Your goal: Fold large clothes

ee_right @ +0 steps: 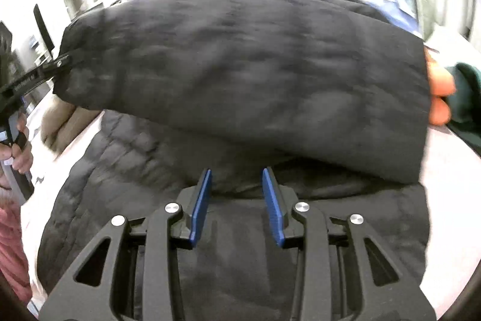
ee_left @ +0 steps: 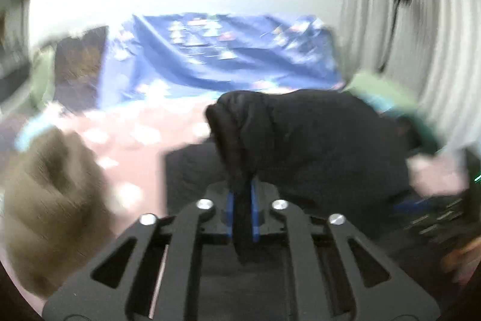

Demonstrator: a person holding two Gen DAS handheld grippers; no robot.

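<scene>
A large black quilted jacket lies on a pink patterned bed sheet. My left gripper is shut on a bunched edge of the jacket and holds that part lifted above the rest. It also shows in the right wrist view at the far left, pinching the raised flap's corner. My right gripper is open and empty, its blue pads just above the flat lower part of the jacket, beneath the lifted flap.
A blue patterned cloth lies at the back of the bed. A brown garment sits at the left, a green garment at the right. Grey curtains hang on the right. An orange and dark green item lies beside the jacket.
</scene>
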